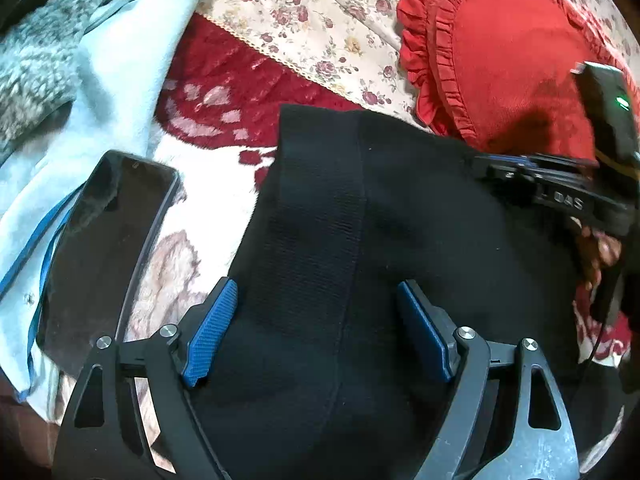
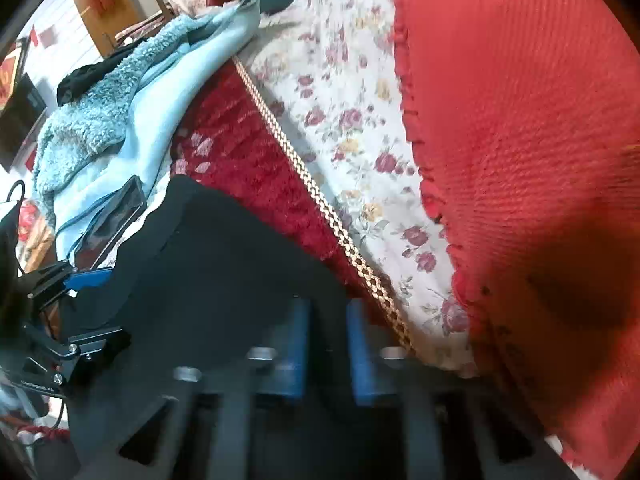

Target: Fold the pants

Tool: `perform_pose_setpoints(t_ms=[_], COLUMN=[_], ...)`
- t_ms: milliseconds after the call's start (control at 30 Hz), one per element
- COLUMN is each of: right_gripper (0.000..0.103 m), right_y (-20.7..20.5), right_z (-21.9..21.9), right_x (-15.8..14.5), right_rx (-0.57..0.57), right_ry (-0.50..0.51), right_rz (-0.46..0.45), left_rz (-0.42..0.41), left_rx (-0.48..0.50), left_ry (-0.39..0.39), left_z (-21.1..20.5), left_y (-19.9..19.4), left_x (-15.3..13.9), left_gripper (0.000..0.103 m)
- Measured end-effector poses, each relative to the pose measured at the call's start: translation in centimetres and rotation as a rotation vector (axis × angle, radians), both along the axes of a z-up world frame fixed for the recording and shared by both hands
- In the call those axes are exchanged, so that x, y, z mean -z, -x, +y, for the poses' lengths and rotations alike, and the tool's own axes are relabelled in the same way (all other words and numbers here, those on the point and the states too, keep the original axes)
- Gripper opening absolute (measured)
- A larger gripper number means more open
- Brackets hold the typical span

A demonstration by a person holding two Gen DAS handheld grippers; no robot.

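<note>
Black pants (image 1: pixel 360 220) lie on the bed, the wide elastic waistband (image 1: pixel 316 200) pointing away from me. My left gripper (image 1: pixel 320 320) is open, its blue pads (image 1: pixel 212 328) wide apart just above the cloth near the waistband. My right gripper (image 2: pixel 328 344) is blurred, its blue pads (image 2: pixel 296 352) close together with black pants cloth (image 2: pixel 224 264) between them at the edge of the pants. The right gripper also shows in the left wrist view (image 1: pixel 560 188) at the right edge of the pants. The left gripper shows in the right wrist view (image 2: pixel 80 304) at far left.
A black phone (image 1: pixel 112 232) lies just left of the pants on a light blue fleece garment (image 1: pixel 100 80). A red ruffled cushion (image 1: pixel 500 60) sits at the back right. A floral sheet (image 1: pixel 320 20) and a dark red patterned blanket (image 1: pixel 224 92) cover the bed.
</note>
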State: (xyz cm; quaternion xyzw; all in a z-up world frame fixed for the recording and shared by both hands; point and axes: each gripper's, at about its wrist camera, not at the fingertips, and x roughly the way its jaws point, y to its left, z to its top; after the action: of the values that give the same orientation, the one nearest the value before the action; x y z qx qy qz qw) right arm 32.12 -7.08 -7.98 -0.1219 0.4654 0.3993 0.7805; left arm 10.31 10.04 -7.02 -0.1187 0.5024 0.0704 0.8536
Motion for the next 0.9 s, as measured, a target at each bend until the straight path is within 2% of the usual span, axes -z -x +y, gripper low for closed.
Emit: perform_pose_setpoints(t_ms=[133, 267, 400, 533, 633, 700, 800, 833, 900], right_gripper=[0.009, 0.009, 0.008, 0.001, 0.001, 0.001, 0.002, 0.005, 0.021], right_y=[4.1, 9.2, 15.7, 22.4, 24.7, 25.1, 25.3, 25.0, 24.1], right_z=[-1.0, -2.4, -3.7, -3.5, -1.9, -1.5, -2.0, -2.3, -3.1], right_x=[-3.8, -6.8, -7.6, -6.2, -3.2, -2.2, -2.9, -3.6, -4.7], right_rx=[0.034, 0.067, 0.096, 0.07, 0.077, 0.1, 0.161, 0.178, 0.229], right_ry=[-0.025, -0.053, -0.095, -0.125, -0.053, -0.063, -0.065, -0.084, -0.114], right_rz=[-0.123, -0.176, -0.156, -0.078, -0.024, 0.018, -0.033, -0.048, -0.069], left_rz=[-0.045, -0.103, -0.131, -0.138, -0.131, -0.12, -0.124, -0.126, -0.12], left_rx=[-0.04, -0.089, -0.118, -0.133, -0.143, -0.133, -0.107, -0.102, -0.104], left_ry=[0.042, 0.092, 0.131, 0.152, 0.159, 0.168, 0.147, 0.139, 0.15], left_z=[1.3, 3.3, 4.6, 5.2, 4.8, 4.6, 3.6, 3.4, 3.3], left_y=[2.3, 5.6, 8.8, 11.0, 11.9, 12.3, 12.5, 12.5, 12.3], left_x=[-2.0, -4.4, -6.0, -6.5, -6.4, -6.2, -6.5, -6.5, -6.2], left_gripper=[0.082, 0.082, 0.082, 0.082, 0.082, 0.082, 0.082, 0.082, 0.082])
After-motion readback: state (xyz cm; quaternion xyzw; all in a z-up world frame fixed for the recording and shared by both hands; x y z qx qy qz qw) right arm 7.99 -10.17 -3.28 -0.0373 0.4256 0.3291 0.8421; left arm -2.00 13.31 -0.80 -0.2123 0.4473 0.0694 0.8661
